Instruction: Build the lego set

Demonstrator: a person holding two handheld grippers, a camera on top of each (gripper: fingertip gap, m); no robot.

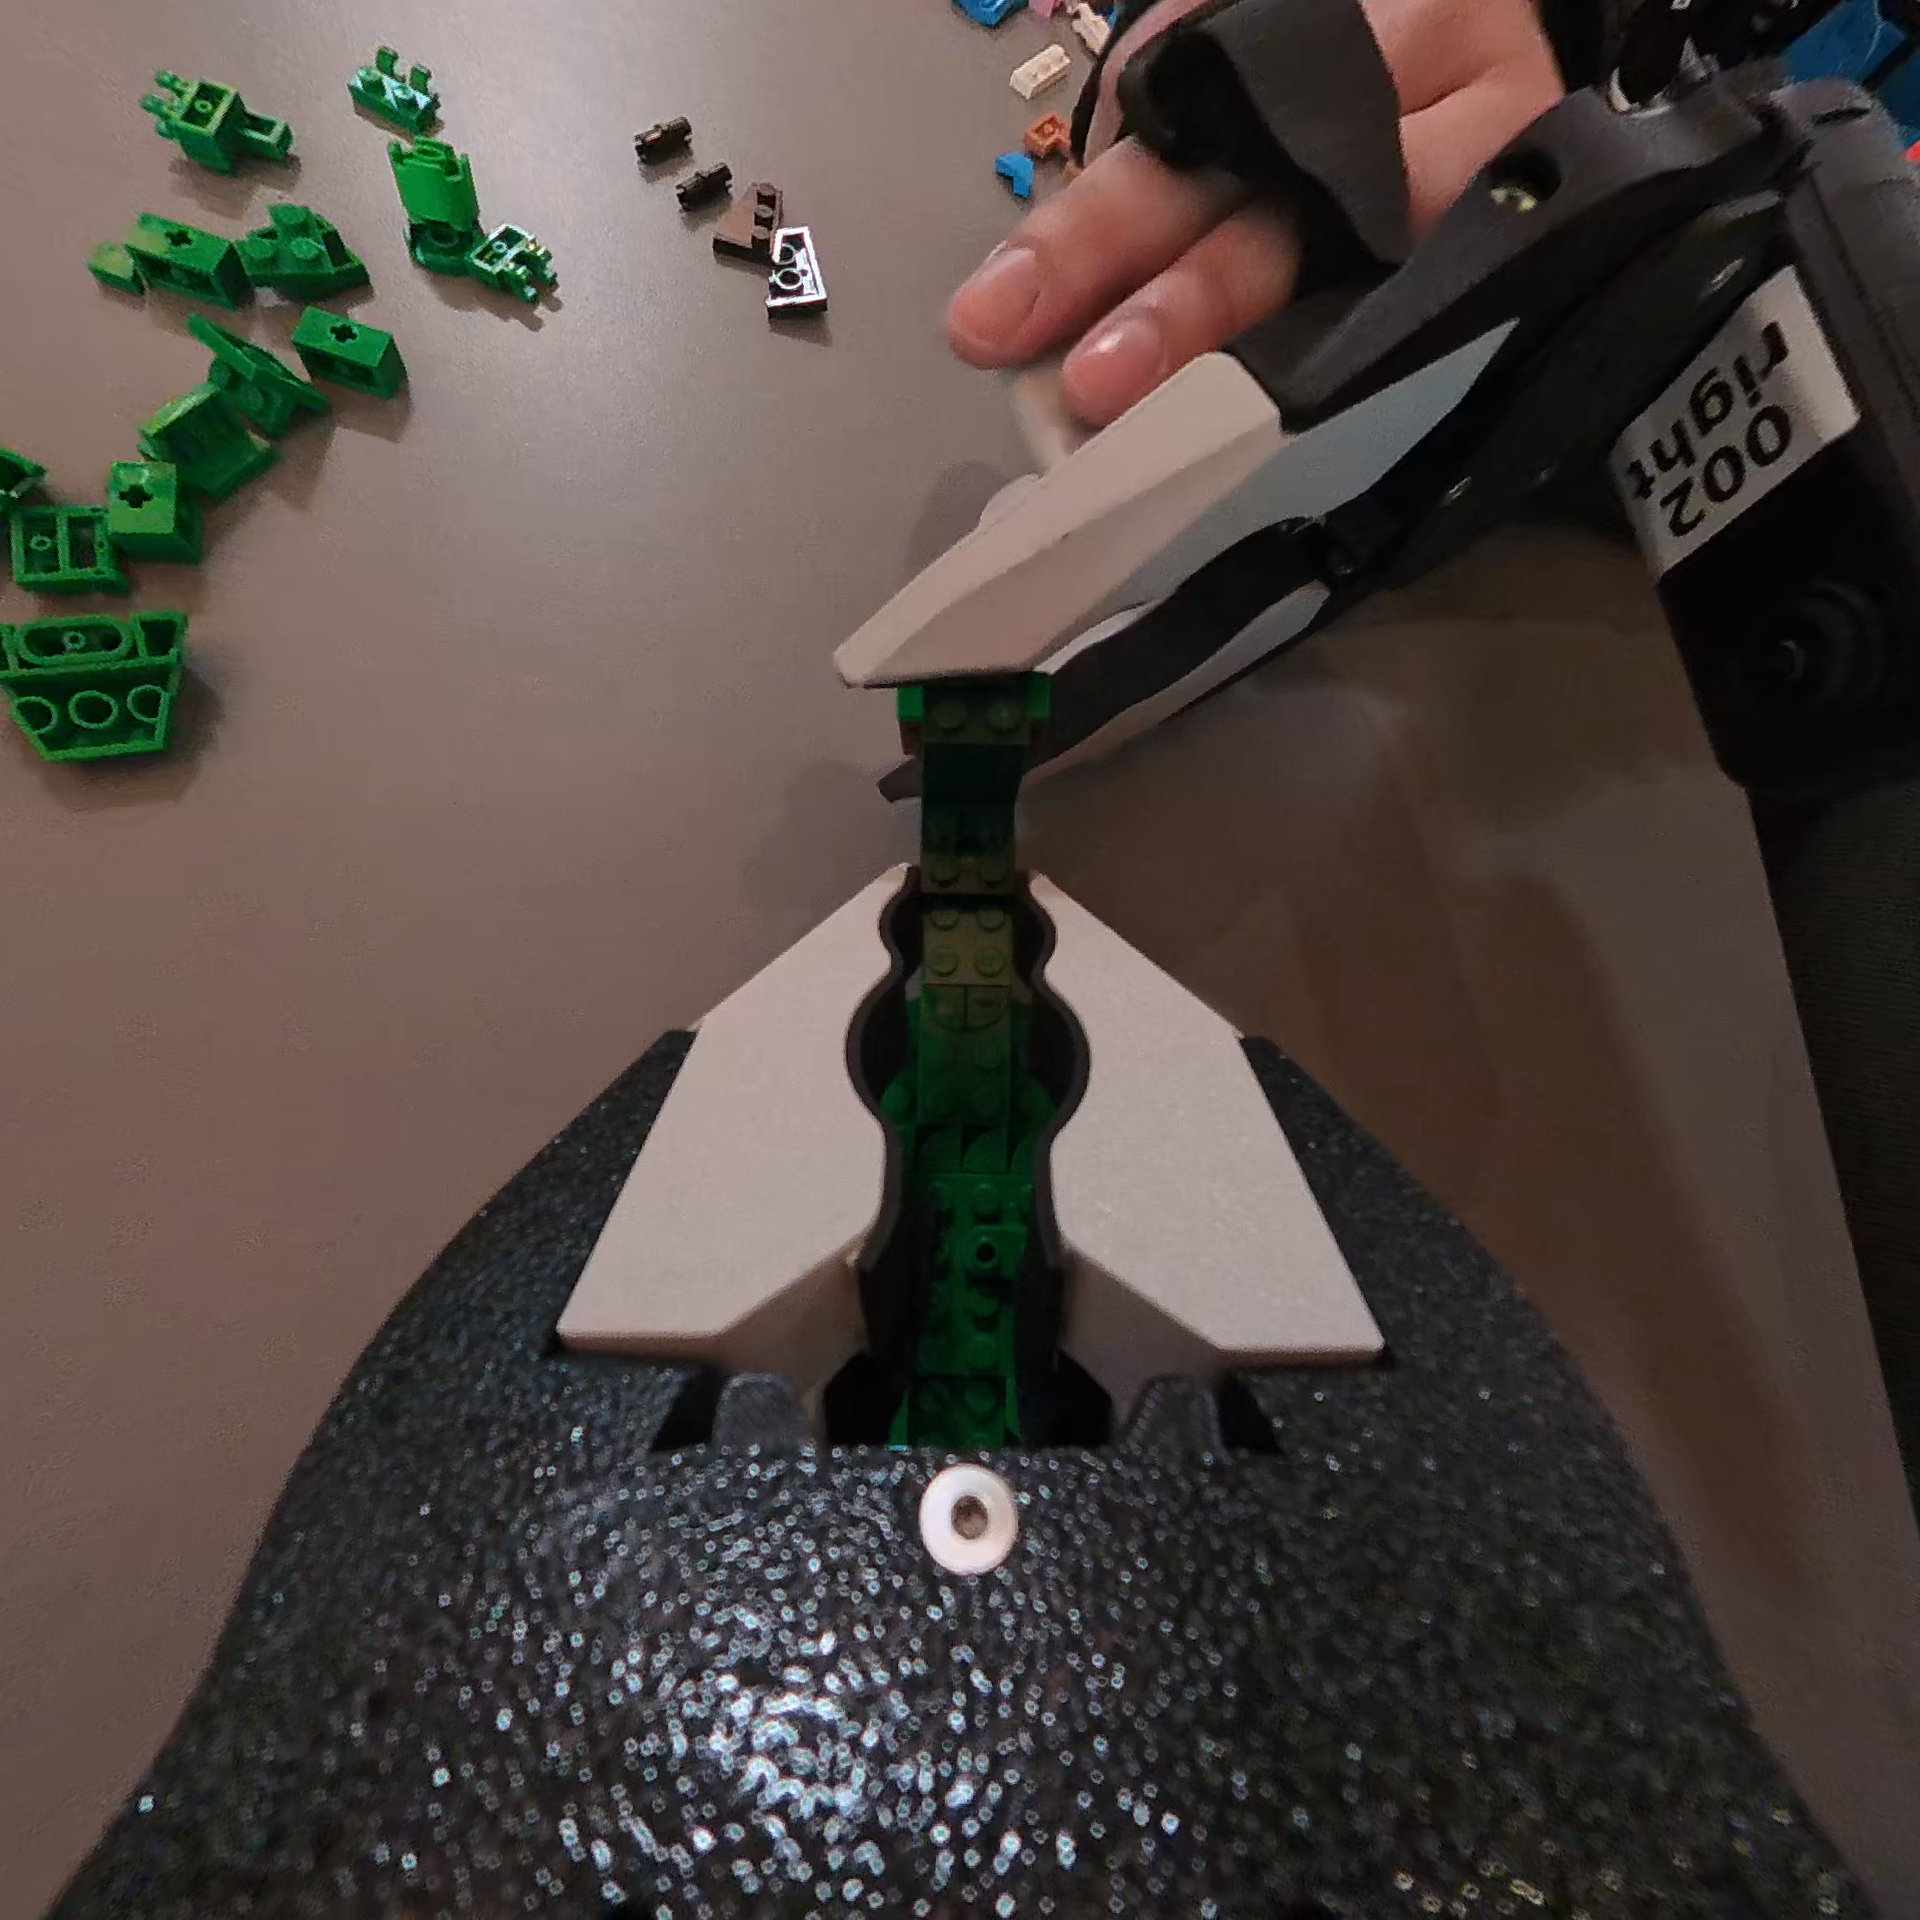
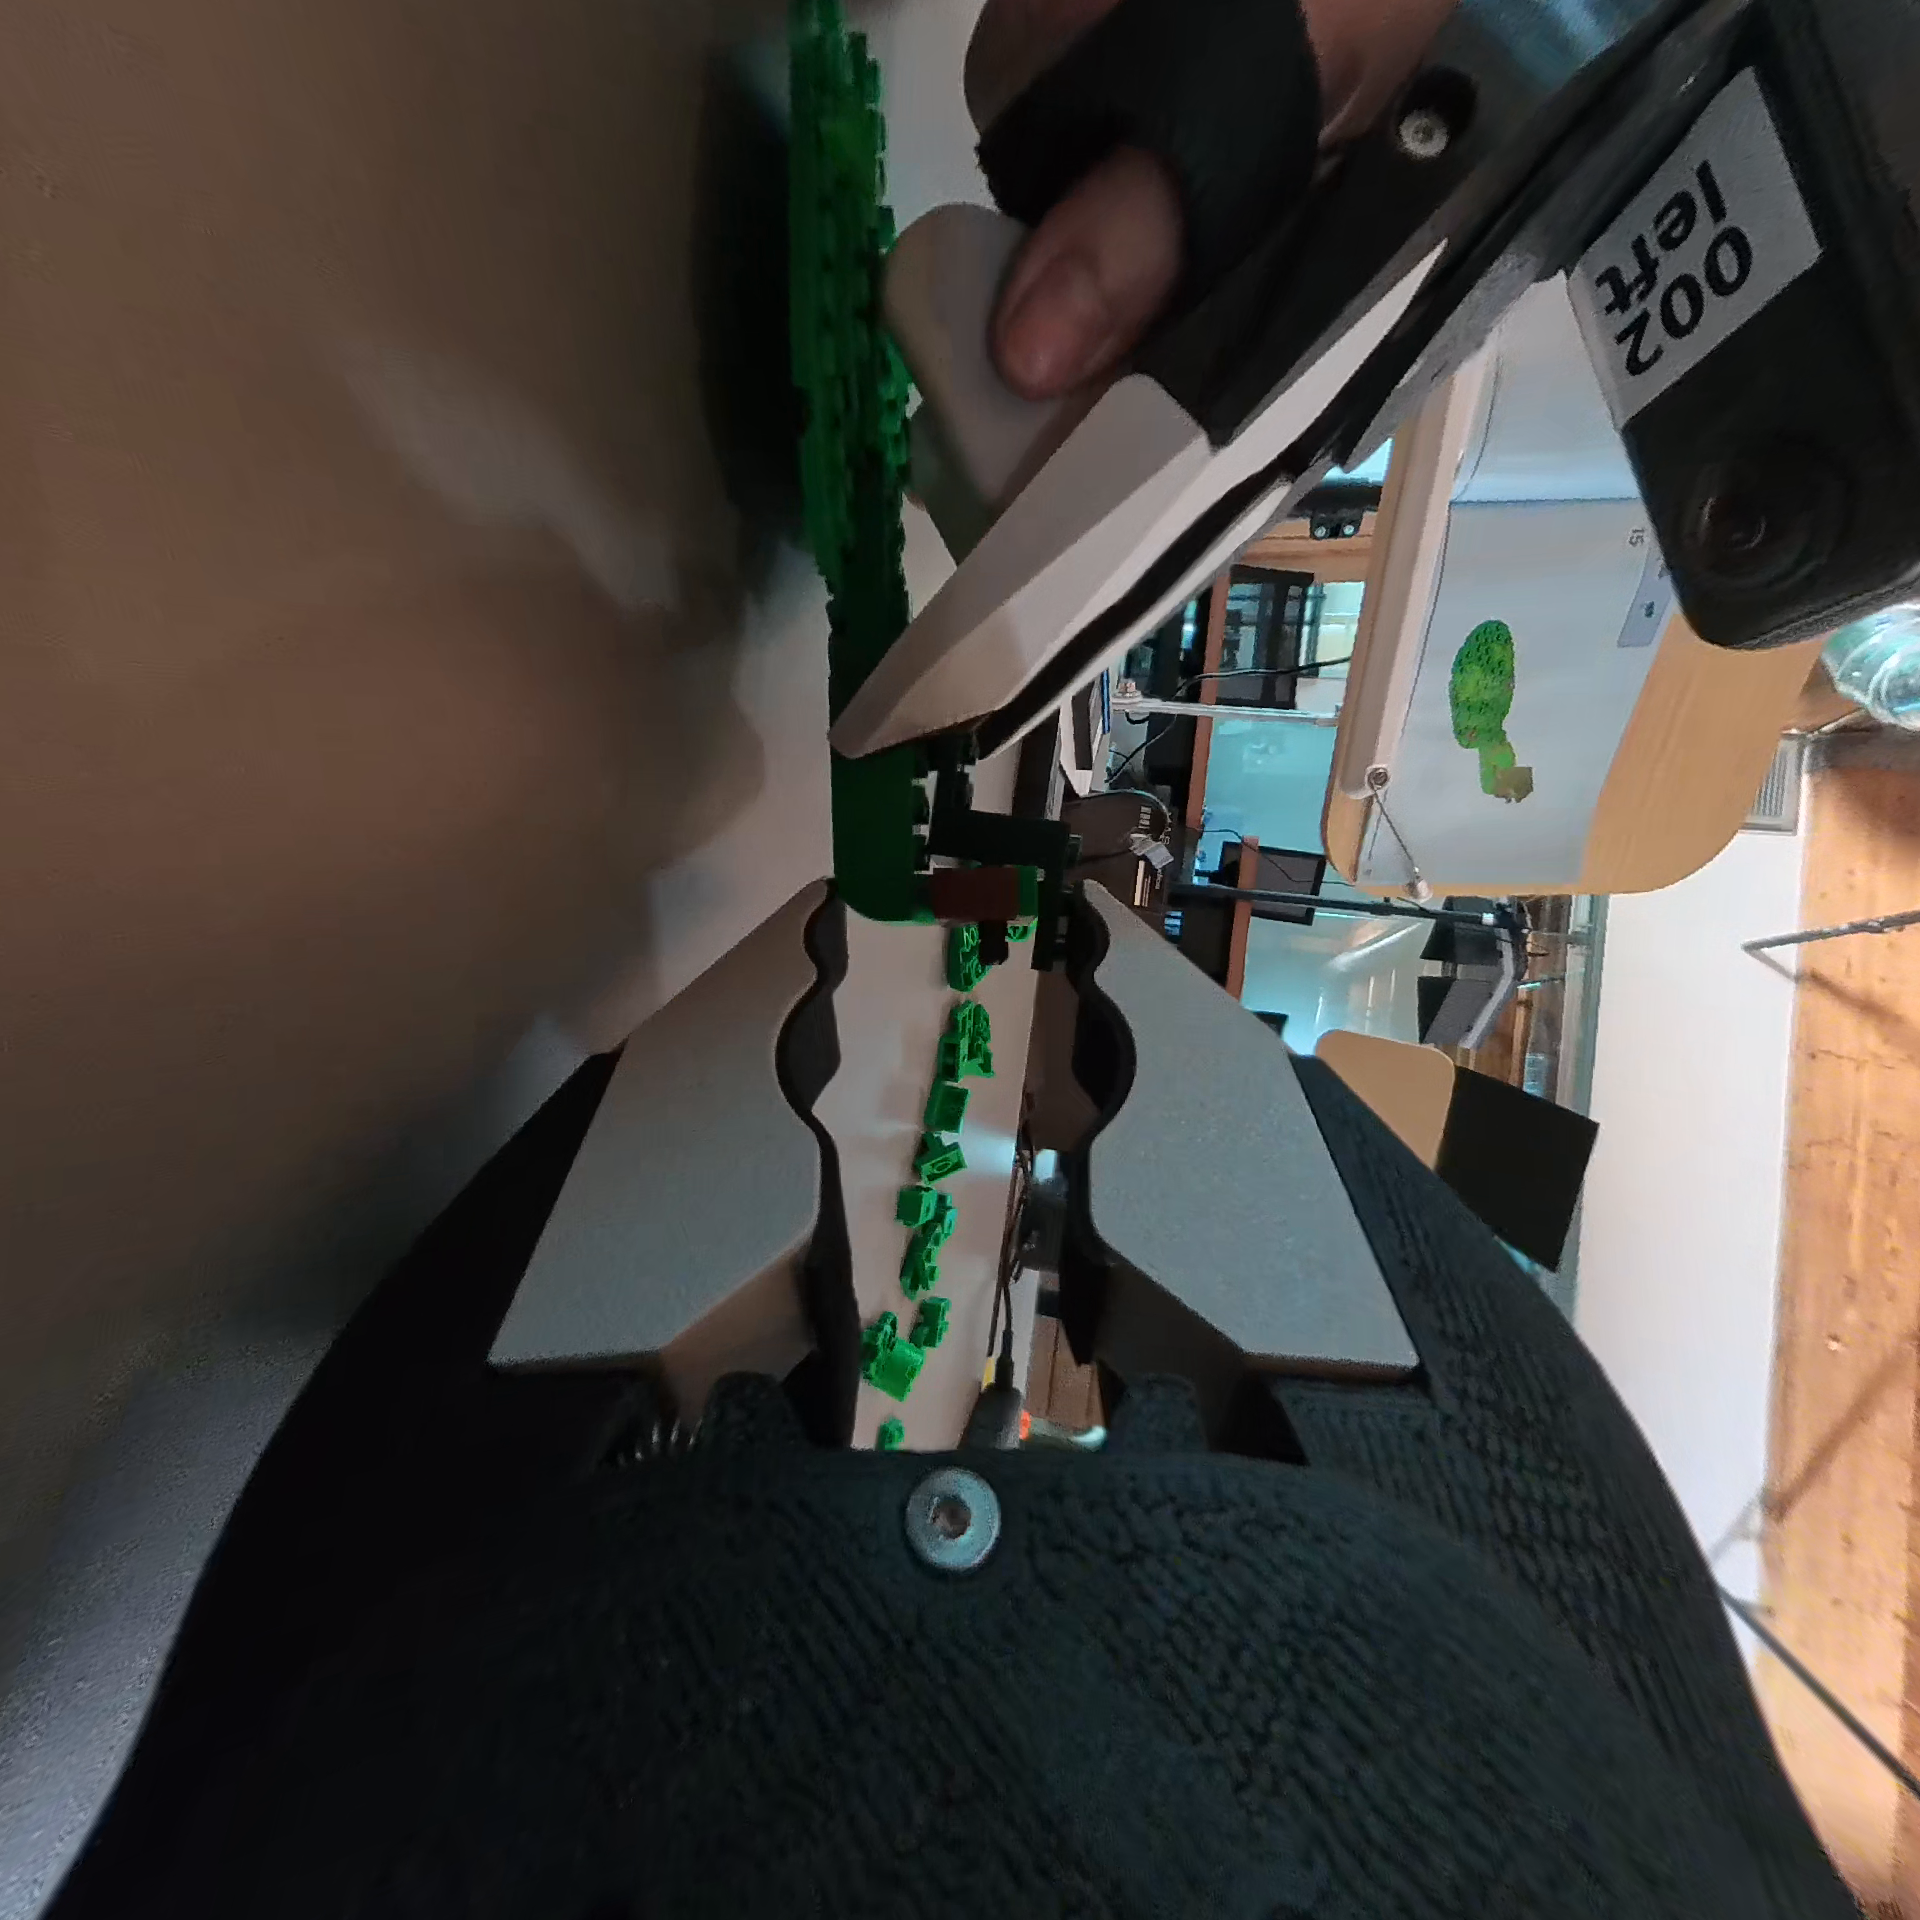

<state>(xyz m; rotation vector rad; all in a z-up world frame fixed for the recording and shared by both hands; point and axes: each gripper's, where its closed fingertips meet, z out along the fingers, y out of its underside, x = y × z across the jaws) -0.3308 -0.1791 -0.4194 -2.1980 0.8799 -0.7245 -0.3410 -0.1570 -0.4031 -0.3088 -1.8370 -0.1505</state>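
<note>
Work looks partway done: your left gripper (image 1: pixel 966 904) pinches the green assembly (image 1: pixel 971 1091) edgewise above the tabletop (image 1: pixel 520 831), your right gripper (image 2: pixel 956 914) pinches its dark end, and many loose green bricks (image 1: pixel 208 312) remain unattached.

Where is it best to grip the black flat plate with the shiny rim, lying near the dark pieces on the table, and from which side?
The black flat plate lies flat on the table, so I would come from above and close the fingers on its two long edges. It looks thin, so the fingertips must reach the table. A dark brown piece touches one end; gripping the ends seems harder.
</note>
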